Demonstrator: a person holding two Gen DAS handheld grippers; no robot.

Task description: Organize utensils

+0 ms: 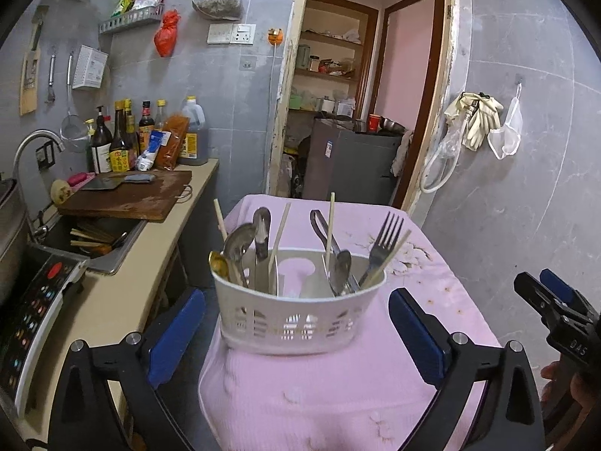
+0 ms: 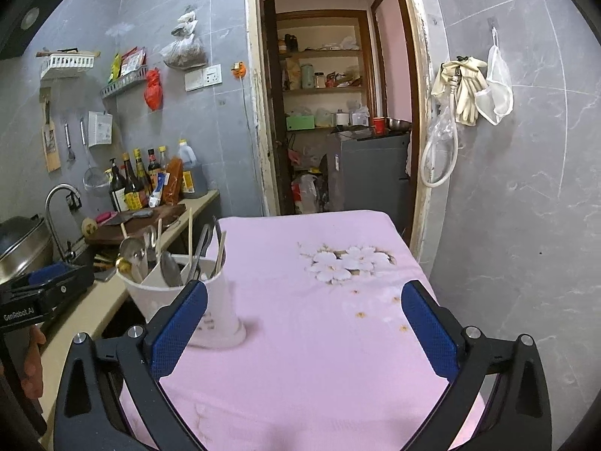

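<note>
Reading the visible markings first: the left gripper (image 2: pixel 45 293) housing, seen at the left edge of the right wrist view, carries the white lettering "GenRobot.AI"; the right gripper (image 1: pixel 556 297), seen at the right edge of the left wrist view, carries letters that look like "DAS". Bottle labels on the counter (image 1: pixel 150 263) are too small to read.

Left gripper (image 1: pixel 296 330): level, pointed at the white caddy (image 1: pixel 300 323), its blue-padded fingers (image 1: pixel 176 332) spread wide on either side of the caddy without touching it. It holds nothing.

Right gripper (image 2: pixel 304 323): level over the pink cloth (image 2: pixel 319 338), fingers (image 2: pixel 428 327) spread wide, holding nothing. The caddy (image 2: pixel 221 323) lies to the left of it, partly behind the left finger.

The caddy stands upright on the pink cloth near the cloth's left edge, beside the counter. A divider splits it into compartments. The left compartment holds spoons (image 1: pixel 240 244), a gold-coloured spoon (image 1: pixel 219 263) and chopsticks (image 1: pixel 280 235). The right compartment holds a fork (image 1: pixel 383 244), a spoon (image 1: pixel 342 267), tongs (image 1: pixel 323 229) and chopsticks (image 1: pixel 330 221). All utensils stand handle-down or lean on the rim.

The sink (image 1: pixel 94 240) beside the counter holds more chopsticks.
</note>
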